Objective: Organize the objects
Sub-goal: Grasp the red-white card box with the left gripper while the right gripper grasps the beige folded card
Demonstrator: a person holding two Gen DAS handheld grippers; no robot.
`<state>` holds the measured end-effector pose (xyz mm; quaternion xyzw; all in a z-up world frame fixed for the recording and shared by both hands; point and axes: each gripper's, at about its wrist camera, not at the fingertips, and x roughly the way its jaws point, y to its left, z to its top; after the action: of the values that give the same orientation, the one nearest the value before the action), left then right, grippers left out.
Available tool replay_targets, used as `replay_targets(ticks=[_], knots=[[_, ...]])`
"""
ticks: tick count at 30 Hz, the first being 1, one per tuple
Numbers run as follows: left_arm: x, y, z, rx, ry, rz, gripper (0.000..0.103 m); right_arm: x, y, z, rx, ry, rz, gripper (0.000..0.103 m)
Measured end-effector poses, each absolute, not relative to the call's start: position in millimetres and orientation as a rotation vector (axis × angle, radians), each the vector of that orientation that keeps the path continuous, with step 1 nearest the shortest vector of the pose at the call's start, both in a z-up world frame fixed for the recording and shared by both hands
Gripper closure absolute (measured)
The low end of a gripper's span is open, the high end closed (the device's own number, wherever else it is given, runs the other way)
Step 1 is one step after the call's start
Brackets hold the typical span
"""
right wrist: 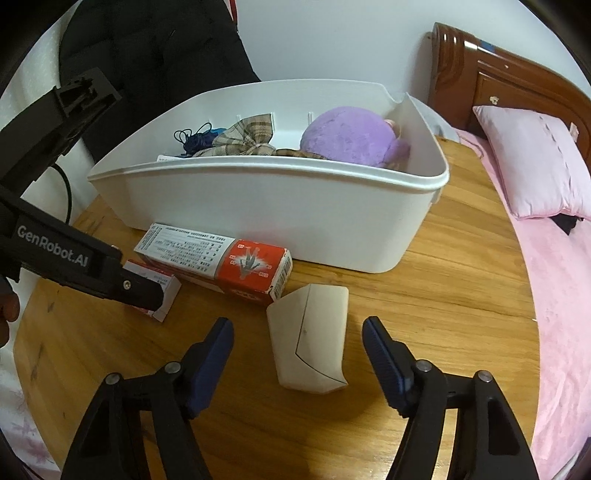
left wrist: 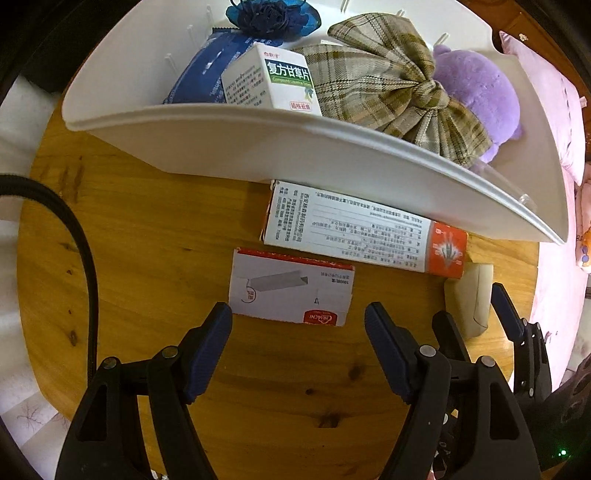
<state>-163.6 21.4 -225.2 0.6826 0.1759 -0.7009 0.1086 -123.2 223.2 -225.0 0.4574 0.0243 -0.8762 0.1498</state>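
Note:
A white bin (left wrist: 258, 147) (right wrist: 332, 229) on the round wooden table holds a purple plush (left wrist: 476, 85) (right wrist: 347, 136), a plaid bow (left wrist: 388, 85) (right wrist: 247, 138), a white-green medicine box (left wrist: 273, 77), a blue packet (left wrist: 203, 70) and a dark blue fabric flower (left wrist: 266, 16). In front lie a long red-white medicine box (left wrist: 354, 229) (right wrist: 221, 258), a small staple box (left wrist: 291, 288) (right wrist: 162, 288) and a beige case (left wrist: 471, 299) (right wrist: 310, 339). My left gripper (left wrist: 298, 314) is open at the staple box. My right gripper (right wrist: 297, 328) is open around the beige case.
A bed with a pink sheet (right wrist: 561, 295), a pink pillow (right wrist: 532, 158) and a brown headboard (right wrist: 491, 70) stands right of the table (right wrist: 443, 295). A black cable (left wrist: 74, 229) runs over the table's left side. A dark garment (right wrist: 155, 51) hangs behind the bin.

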Motion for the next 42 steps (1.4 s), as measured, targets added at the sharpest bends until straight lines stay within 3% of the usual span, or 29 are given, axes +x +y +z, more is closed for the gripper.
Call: replay_targets(ticks=[6,18,22,26,42], knots=[[-167.3,22.1,-224.1,2.004,0.487,-2.058,0.026,-128.8,222.4,-229.7,1.337,0.066,-2.497,0.044],[-170.1,24.4,-222.8,2.03,0.389,-2.066,0.026,-130.2,219.5,-230.8,1.339,0.082,-2.493,0.045],[-169.4,23.4,-226.0,2.052,0.372,-2.053,0.025,-132.3,219.0,-232.3,1.346,0.088,-2.49,0.05],[-168.4,20.5,-227.6,2.059,0.388,-2.051,0.025,-133.7,217.8,-232.2,1.348,0.093,-2.49,0.055],[-144.5,-12.4,-234.6,2.072,0.528,-2.06,0.025,-135.8,216.1,-225.9,1.32,0.109,-2.49,0.056]])
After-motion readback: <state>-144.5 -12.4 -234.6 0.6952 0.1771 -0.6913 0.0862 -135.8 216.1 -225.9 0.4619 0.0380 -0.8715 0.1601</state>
